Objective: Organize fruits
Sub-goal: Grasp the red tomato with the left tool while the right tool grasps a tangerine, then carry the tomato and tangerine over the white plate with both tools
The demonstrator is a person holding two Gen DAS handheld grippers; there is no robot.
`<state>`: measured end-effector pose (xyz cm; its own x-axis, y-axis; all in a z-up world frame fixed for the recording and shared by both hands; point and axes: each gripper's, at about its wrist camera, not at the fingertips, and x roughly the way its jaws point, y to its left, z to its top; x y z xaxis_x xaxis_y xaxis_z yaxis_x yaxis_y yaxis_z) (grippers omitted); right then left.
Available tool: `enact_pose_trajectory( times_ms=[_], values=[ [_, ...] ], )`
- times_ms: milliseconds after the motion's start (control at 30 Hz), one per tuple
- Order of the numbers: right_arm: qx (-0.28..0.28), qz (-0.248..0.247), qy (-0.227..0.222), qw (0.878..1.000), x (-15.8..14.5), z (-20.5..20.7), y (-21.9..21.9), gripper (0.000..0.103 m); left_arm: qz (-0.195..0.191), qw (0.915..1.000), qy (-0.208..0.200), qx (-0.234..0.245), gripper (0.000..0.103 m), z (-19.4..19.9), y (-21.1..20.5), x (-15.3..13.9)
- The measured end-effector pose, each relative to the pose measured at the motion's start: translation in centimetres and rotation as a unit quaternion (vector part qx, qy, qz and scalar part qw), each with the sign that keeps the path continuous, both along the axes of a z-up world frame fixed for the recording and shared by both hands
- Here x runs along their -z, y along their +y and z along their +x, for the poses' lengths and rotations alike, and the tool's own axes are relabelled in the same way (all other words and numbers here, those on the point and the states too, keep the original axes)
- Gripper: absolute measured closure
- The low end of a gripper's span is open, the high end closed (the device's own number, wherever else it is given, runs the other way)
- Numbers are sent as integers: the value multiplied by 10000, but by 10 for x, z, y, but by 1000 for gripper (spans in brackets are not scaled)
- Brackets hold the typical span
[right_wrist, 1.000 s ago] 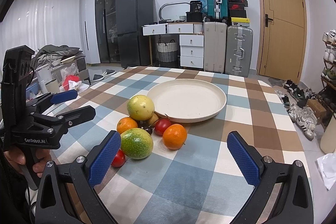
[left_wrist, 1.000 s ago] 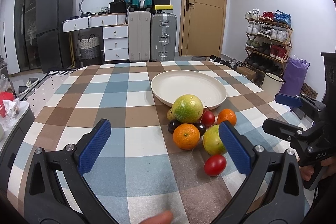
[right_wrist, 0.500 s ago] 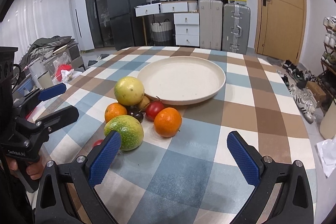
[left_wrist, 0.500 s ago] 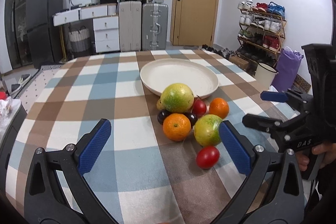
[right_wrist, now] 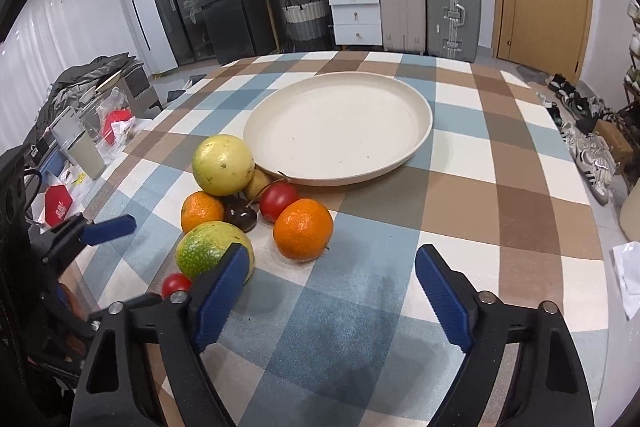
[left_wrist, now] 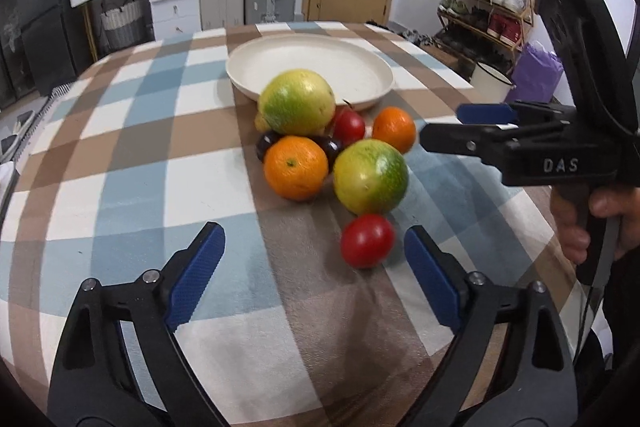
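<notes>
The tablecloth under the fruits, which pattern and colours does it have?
The tablecloth is checked in blue, brown and white squares; the right wrist view shows it best.

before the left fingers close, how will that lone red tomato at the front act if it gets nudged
The tomato looks round and smooth, so it would probably roll across the flat tablecloth. Its glossy skin may slip off the fingers. Nothing props it in front, so it could roll toward the table edge.
</notes>
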<state>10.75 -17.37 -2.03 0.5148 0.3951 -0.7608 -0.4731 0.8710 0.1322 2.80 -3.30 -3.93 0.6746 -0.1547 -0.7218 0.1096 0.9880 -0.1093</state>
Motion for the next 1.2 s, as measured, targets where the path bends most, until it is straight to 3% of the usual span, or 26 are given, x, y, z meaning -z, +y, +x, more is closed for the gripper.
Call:
enact_pose_trajectory(
  times_ms=[100, 233, 367, 467, 533, 567, 733, 1200],
  values=[
    [-44, 93, 164, 9998, 5, 7, 1, 21, 37, 9998, 128, 120, 18, 3, -8, 4],
    [-144, 186, 327, 9992, 12, 18, 7, 33, 92, 9985, 448, 293, 33, 9, -19, 13],
    [-228, 230, 428, 9986, 17, 24, 14, 37, -4, 9983, 464, 347, 38, 11, -22, 13],
    [-288, 274, 487, 9980, 21, 28, 18, 45, -59, 9980, 471, 412, 54, 12, -23, 12],
    [-280, 287, 532, 9978, 23, 30, 20, 50, -111, 9974, 477, 524, 72, 11, -23, 11],
    [-282, 293, 547, 9977, 24, 31, 21, 53, -144, 9969, 487, 597, 75, 10, -23, 10],
    [-340, 353, 517, 9975, 24, 31, 24, 63, -200, 9962, 450, 712, 75, 7, -20, 10],
    [-351, 514, 241, 9978, 6, 13, 9, 64, -250, 9979, -68, 585, 75, -2, 0, -20]
  ],
)
